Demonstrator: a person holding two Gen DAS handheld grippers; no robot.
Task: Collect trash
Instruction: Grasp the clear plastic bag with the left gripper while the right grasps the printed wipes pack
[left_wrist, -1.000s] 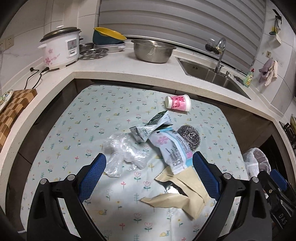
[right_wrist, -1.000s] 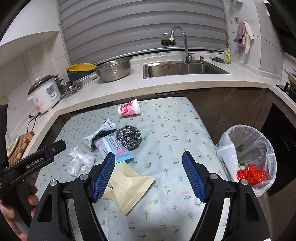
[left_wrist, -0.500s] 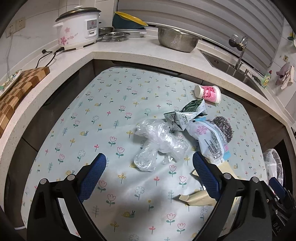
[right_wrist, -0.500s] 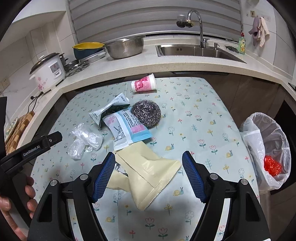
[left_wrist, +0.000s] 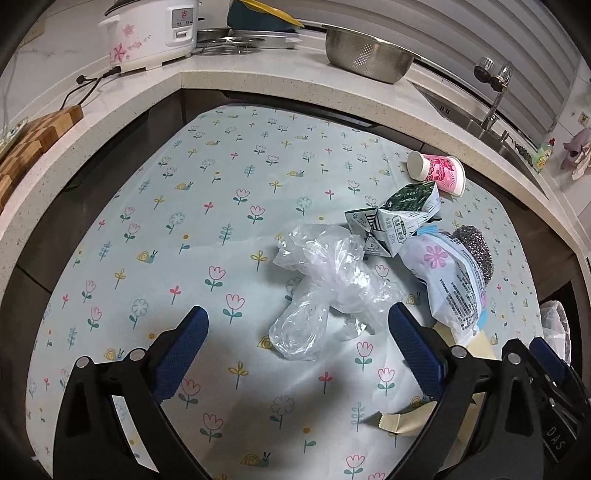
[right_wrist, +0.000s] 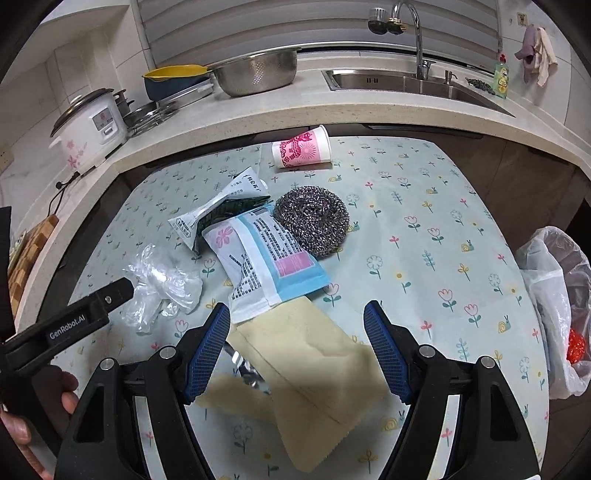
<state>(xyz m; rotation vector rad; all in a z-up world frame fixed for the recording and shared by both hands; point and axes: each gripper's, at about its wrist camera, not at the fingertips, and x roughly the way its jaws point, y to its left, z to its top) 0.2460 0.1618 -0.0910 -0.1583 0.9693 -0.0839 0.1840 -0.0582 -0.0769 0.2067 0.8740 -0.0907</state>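
Both sets of fingers spread wide, empty. Left gripper frames crumpled plastic bag; right gripper over tan pouch.

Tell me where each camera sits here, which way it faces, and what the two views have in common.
Left wrist: on the left gripper, looking down along its open fingers at the clear plastic bag on the floral tablecloth.
Right wrist: on the right gripper, open above the beige pouch; the person's hand shows at lower left, the trash bag at right.
Shared: plastic bag, steel scourer, pink cup.
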